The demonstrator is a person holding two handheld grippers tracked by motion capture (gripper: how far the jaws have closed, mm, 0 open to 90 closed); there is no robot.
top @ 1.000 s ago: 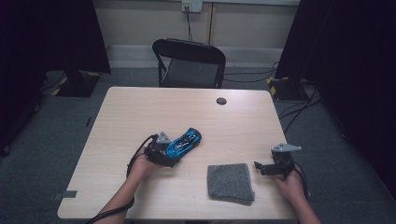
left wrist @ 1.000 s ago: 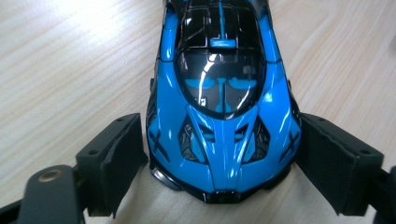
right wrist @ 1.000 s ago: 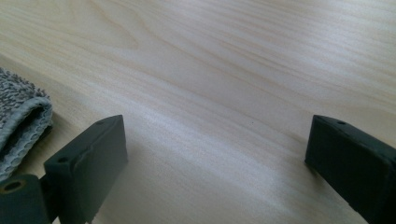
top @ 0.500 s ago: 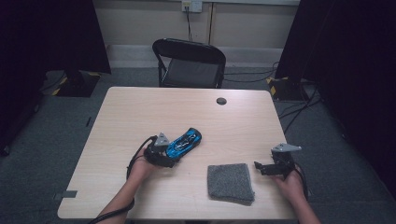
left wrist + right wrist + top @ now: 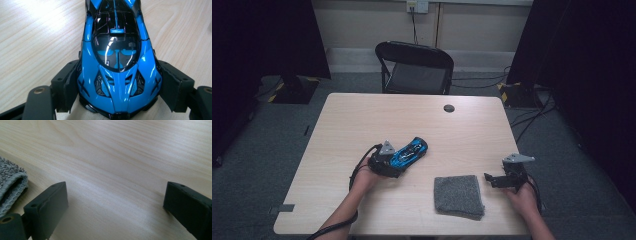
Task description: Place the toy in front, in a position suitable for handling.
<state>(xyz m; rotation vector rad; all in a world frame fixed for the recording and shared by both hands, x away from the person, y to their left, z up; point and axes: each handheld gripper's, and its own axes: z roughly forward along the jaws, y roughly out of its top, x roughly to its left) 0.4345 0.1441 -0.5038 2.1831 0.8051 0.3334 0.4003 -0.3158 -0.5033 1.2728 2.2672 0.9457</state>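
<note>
Over on the left side of the wooden table (image 5: 362, 125), the left gripper (image 5: 388, 162) has its jaws clamped on a blue toy car (image 5: 409, 152), one black pad pressed against each flank near the end closest to the hand. In the left gripper view the car (image 5: 117, 62) runs straight away from the jaws, glossy blue with a dark glass canopy (the room lights glint off it), and its wheels appear to sit on the tabletop, left of the table's middle. Moving across, a folded grey cloth (image 5: 458, 196) lies flat near the front edge, well apart from the car. Just beside it on the right, the right gripper (image 5: 492, 180) sits low over the table with its jaws spread wide, nothing between them but bare wood. The right gripper view catches the cloth's looped edge (image 5: 11, 185) just outside one pad, close but not touching. Farther back, a black folding chair (image 5: 414, 67) stands behind the table.
</note>
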